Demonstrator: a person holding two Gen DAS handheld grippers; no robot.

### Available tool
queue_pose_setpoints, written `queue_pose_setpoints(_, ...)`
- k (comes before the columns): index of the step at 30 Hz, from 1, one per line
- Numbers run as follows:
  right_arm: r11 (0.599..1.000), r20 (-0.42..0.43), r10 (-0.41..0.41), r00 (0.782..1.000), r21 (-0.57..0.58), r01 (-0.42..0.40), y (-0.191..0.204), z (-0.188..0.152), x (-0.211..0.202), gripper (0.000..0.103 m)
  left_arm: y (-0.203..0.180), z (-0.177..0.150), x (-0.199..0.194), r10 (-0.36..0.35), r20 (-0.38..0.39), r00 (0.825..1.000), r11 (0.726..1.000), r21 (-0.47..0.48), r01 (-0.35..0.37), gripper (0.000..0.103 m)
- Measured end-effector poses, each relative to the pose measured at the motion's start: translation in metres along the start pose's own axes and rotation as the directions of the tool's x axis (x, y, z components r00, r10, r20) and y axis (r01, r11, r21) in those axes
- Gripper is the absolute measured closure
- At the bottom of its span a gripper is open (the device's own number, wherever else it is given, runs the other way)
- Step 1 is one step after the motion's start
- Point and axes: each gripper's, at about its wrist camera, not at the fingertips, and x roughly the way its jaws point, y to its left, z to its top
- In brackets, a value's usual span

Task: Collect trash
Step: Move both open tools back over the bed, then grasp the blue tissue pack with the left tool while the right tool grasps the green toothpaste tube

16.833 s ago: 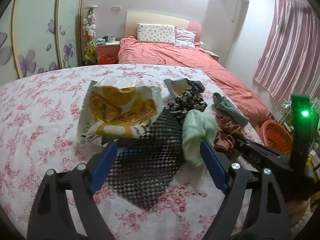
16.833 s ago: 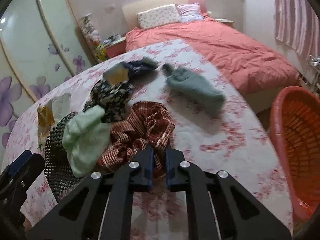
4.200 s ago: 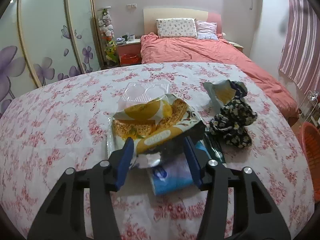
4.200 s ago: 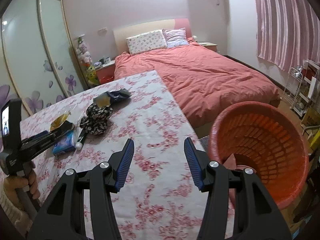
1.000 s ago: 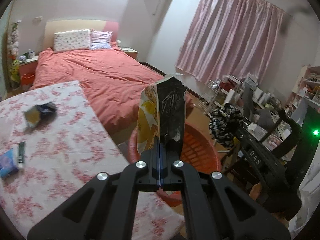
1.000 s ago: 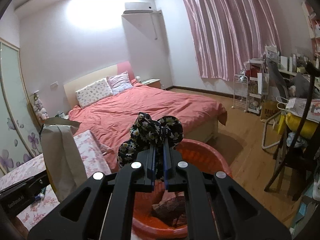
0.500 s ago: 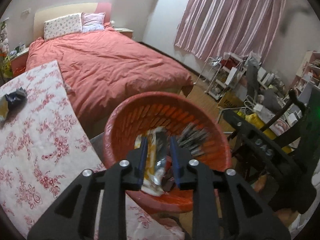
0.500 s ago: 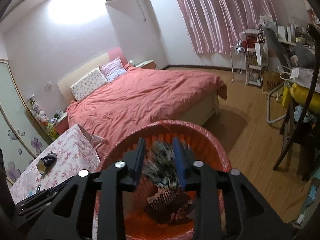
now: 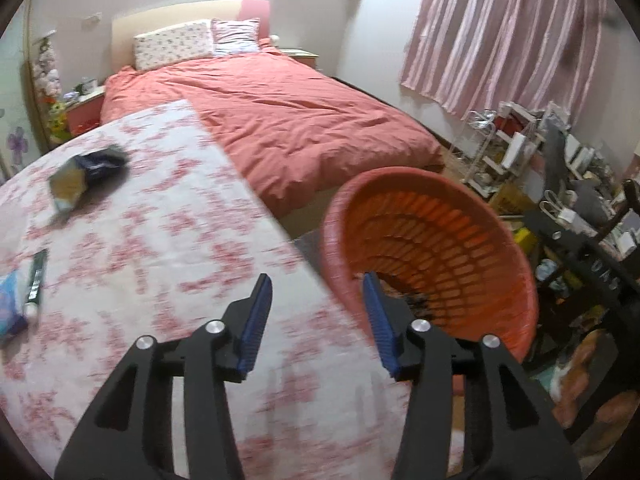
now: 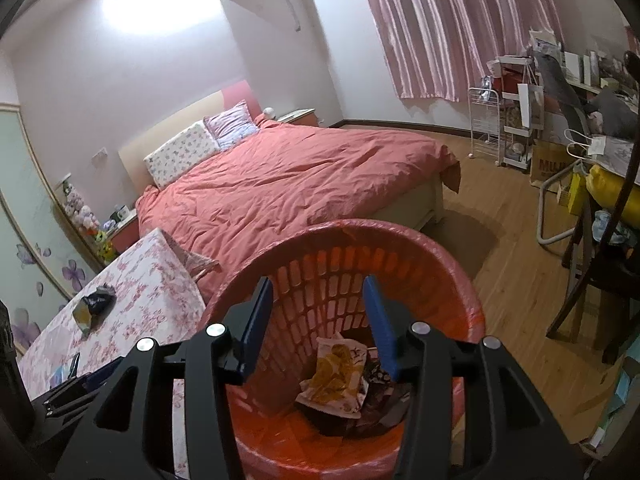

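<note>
Left claw (image 9: 318, 322) and right claw (image 10: 318, 320) opening, now empty, snack bag (image 10: 334, 376) dropped into orange basket (image 10: 400, 240)

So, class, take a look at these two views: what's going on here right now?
A person is clearing trash off a flowery table into a red basket beside it. Both sets of tongs are empty with jaws opening: the right tongs hang over the basket, where a yellow snack bag now lies on other dark scraps; the left tongs hang at the table's edge by the basket. A crumpled wrapper, a blue packet and a small tube remain on the table.
</note>
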Motion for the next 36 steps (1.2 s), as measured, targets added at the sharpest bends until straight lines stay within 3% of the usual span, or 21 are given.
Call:
queue_pose_setpoints(7, 0.998, -0.024, 0.045, 0.999, -0.043, -0.046, 0.024, -0.004, -0.004, 0.055, 0.074, -0.013, -0.033, 0.171, 0.038, 0.985, 0.985, -0.037, -0.169, 0.037)
queue_pose_setpoints(11, 0.994, -0.054, 0.082, 0.995, -0.073, -0.086, 0.047, -0.012, -0.003, 0.055, 0.135, -0.023, -0.061, 0.305, 0.049, 0.951, 0.947, -0.119, -0.298, 0.031)
queue_pose_setpoints(16, 0.982, -0.091, 0.128, 0.988, -0.126, -0.139, 0.078, -0.025, -0.004, 0.055, 0.204, -0.030, -0.083, 0.456, 0.021, 0.890, 0.860, -0.269, -0.434, 0.023)
queue_pose_setpoints(23, 0.961, -0.132, 0.166, 0.977, -0.200, -0.190, 0.116, -0.041, -0.008, 0.055, 0.236, -0.027, -0.072, 0.472, -0.044, 0.881, 0.830, -0.315, -0.460, 0.016)
queue_pose_setpoints(26, 0.955, -0.144, 0.172, 0.975, -0.220, -0.201, 0.128, -0.044, -0.009, 0.055, 0.237, -0.028, -0.059, 0.452, -0.076, 0.889, 0.832, -0.323, -0.451, 0.016)
queue_pose_setpoints(36, 0.930, -0.194, 0.191, 0.962, -0.277, -0.241, 0.163, -0.061, -0.004, 0.055, 0.242, -0.030, -0.048, 0.446, -0.103, 0.889, 0.828, -0.330, -0.454, 0.020)
